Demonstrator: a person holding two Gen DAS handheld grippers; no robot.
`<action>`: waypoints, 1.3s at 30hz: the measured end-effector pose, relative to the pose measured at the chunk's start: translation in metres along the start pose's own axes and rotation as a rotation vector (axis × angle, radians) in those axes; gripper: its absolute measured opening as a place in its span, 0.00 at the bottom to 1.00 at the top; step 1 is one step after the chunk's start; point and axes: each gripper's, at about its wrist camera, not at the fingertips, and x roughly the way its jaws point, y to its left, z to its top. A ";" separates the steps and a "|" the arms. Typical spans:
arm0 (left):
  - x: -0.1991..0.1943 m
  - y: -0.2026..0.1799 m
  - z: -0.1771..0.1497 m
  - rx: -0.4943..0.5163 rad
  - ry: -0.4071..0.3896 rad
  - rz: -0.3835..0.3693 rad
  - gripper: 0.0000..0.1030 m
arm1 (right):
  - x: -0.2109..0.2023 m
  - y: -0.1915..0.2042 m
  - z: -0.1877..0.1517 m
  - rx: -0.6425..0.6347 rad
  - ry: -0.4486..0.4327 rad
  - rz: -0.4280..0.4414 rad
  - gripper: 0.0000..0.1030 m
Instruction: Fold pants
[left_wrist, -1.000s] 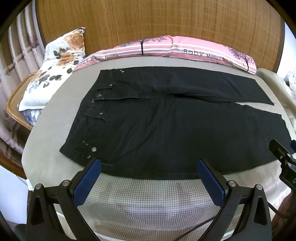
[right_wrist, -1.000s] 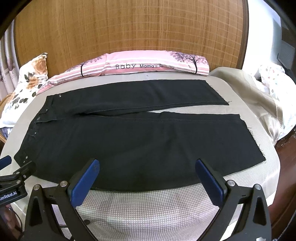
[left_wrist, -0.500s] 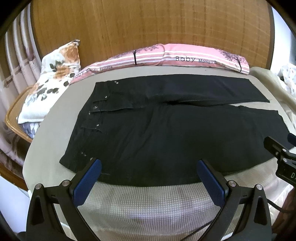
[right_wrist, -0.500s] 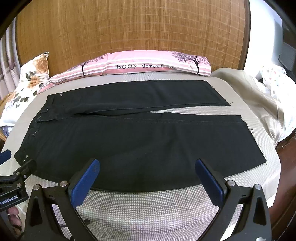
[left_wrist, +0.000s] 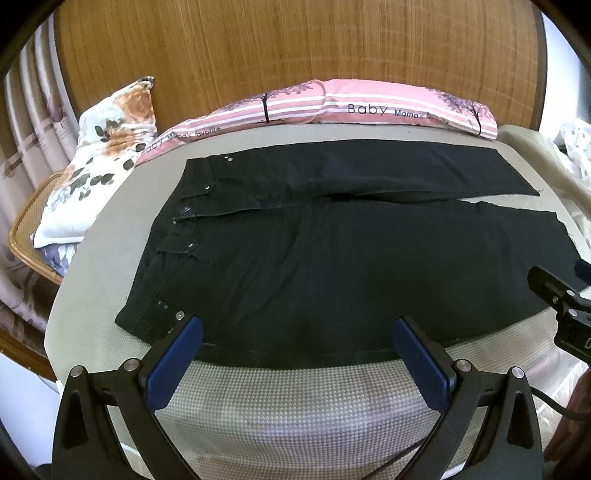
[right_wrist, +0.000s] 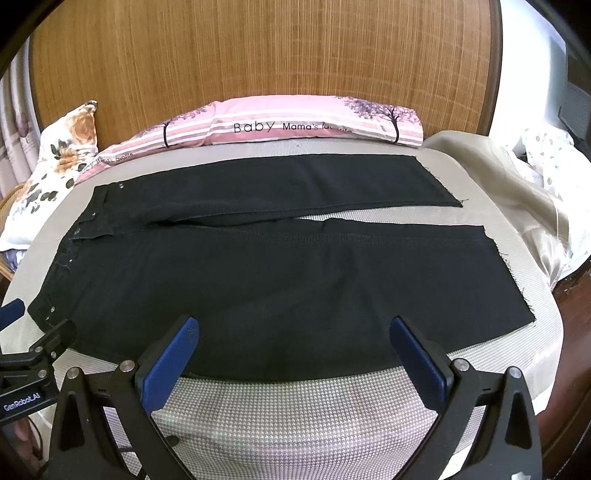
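One pair of black denim pants (left_wrist: 332, 266) is seen spread flat on a bed covered with a grey-beige houndstooth sheet (left_wrist: 295, 406). The waistband is turned toward the left and the two legs are stretched toward the right, with a narrow wedge of sheet showing between them near the hems. Several silver metal rivets and buttons (left_wrist: 180, 315) are visible along the waistband; their exact number cannot be told.

Two grippers are in view. The left gripper (left_wrist: 298, 356) is held above the near edge of the pants, close to the waistband corner, and its jaws are spread wide with nothing between them. Two blue pads (left_wrist: 173, 363) are carried on its fingers. The right gripper (right_wrist: 294, 354) is held over the near edge of the closer leg, its jaws likewise spread wide and empty, and two blue pads (right_wrist: 417, 363) are carried there too. Whether either gripper touches the cloth cannot be told.

Two pillows are counted at the far side: one long pink striped pillow printed with trees and the word "Baby" (right_wrist: 295, 123) lies against a woven bamboo headboard (right_wrist: 258, 55), and one white floral pillow (left_wrist: 99, 155) leans at the left. One pale satin blanket (right_wrist: 517, 184) is bunched at the right edge of the bed.
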 end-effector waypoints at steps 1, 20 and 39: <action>0.001 -0.001 0.000 0.000 0.002 0.000 0.99 | 0.000 0.000 -0.001 0.000 0.001 0.000 1.00; 0.006 0.001 -0.002 0.001 0.026 0.000 0.99 | 0.003 -0.001 -0.003 0.013 0.008 0.007 1.00; 0.033 0.115 0.078 -0.203 0.008 0.019 0.90 | 0.035 -0.013 0.038 0.029 0.035 0.044 1.00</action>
